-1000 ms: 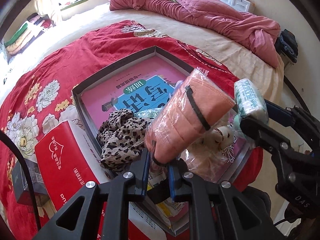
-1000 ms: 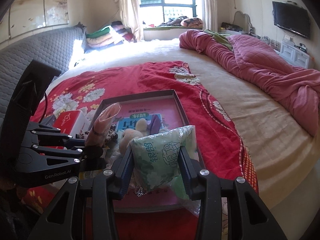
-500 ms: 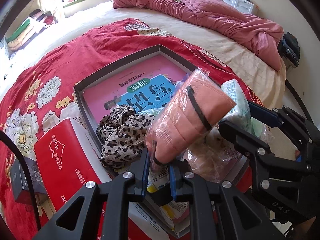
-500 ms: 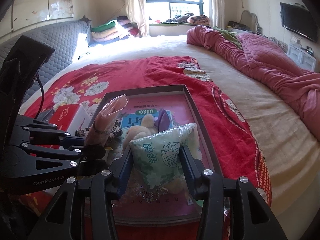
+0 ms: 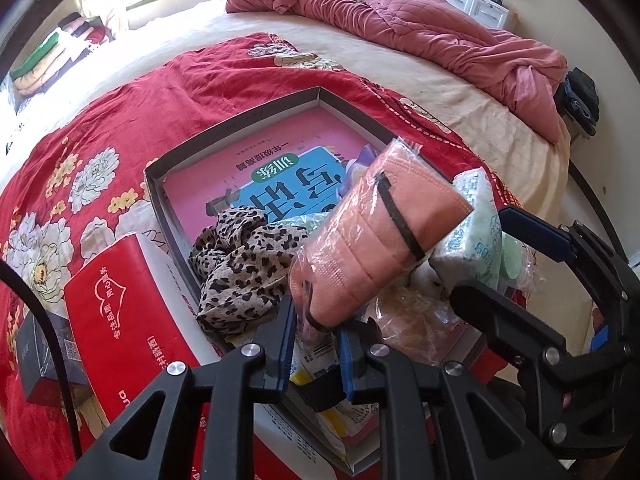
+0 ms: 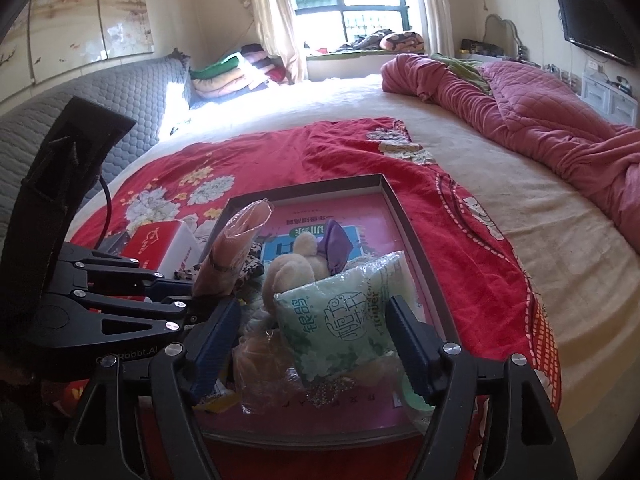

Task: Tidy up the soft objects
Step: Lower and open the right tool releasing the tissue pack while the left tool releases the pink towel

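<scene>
Red floral cloth [image 5: 224, 80] covers the near part of the bed [image 6: 460, 152], and on it, at the far left, a red tissue box [image 5: 120, 320] lies just beside a shallow grey tray [image 5: 160, 168]. A pink workbook [image 5: 256, 168] lines the tray's floor. On it, near the left wall, sits a bunched leopard-print scarf [image 5: 240, 264].

Right of the scarf, the left tool [image 5: 316, 340] is clamped tight on the lower end of a clear-wrapped pack of salmon-pink face masks [image 5: 380, 232], which tilts up and to the right above the tray. In the right wrist view the same pack stands nearly upright at the tray's left side.

Further right, a cream plush toy [image 6: 292, 268] with a purple bow [image 6: 340, 248] lies in a crinkled clear bag in the tray. A green-and-white tissue packet [image 6: 340, 320] rests against the toy, leaning on the heap. The right tool [image 6: 316, 344] stands wide apart around this packet; its jaws have just been opening, and the blue pads [image 6: 408, 344] sit clear of the packet's sides, so the packet lies loose between them.

Beyond, at the far right of the bed, a rumpled pink quilt [image 6: 540, 120] is piled up.
</scene>
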